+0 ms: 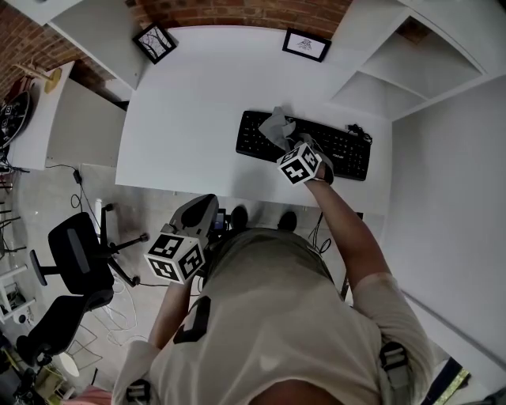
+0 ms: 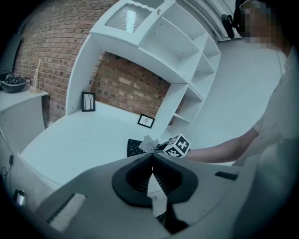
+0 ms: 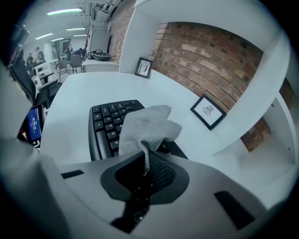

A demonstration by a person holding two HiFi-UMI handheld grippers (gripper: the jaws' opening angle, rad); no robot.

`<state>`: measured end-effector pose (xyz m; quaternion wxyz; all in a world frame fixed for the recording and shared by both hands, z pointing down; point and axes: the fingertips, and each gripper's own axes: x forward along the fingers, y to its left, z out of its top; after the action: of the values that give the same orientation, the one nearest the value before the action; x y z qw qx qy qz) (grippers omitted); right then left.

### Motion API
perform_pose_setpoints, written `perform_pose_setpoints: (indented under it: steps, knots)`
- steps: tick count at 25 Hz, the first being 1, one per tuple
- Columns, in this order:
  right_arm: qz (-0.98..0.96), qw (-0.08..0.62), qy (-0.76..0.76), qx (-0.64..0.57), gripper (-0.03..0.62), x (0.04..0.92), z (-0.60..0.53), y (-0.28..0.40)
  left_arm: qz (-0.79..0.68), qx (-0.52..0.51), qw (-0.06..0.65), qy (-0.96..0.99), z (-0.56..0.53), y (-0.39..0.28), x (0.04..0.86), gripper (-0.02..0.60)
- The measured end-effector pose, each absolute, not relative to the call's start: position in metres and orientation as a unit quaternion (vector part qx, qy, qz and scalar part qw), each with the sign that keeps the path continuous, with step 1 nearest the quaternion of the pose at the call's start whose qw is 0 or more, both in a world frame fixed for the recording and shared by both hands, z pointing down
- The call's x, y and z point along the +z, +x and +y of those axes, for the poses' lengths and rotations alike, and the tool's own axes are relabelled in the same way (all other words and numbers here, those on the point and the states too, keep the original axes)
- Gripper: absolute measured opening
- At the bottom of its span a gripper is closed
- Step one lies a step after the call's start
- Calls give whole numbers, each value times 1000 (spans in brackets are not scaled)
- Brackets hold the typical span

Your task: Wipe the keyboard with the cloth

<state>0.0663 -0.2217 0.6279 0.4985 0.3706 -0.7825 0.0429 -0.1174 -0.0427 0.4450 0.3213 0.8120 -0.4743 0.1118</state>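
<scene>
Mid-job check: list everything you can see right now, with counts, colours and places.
desk: one, white, centre, against the brick wall
keyboard: one, black, desk's near right part
cloth: one, grey, bunched over the keyboard's left half
picture frames: two, black, back of the desk
shelving: one unit, white, right of the desk
office chair: one, black, floor to the left
right claw: shut on the cloth, above the keyboard
left claw: shut, empty, low before the desk's near edge

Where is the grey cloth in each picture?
Head view: upper middle, cloth over the keyboard's left part.
Left gripper view: small, centre, just above the jaws.
Right gripper view: big, centre, pinched in the jaws.
Shared landmark: the black keyboard beneath it.
</scene>
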Motion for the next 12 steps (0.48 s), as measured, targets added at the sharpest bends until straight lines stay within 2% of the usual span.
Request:
perform_pose_setpoints:
  steps: [12]
  knots:
    - [-759,508,404,53,15,625,-209,128,-478,103,303,818,-48,-109,430,5]
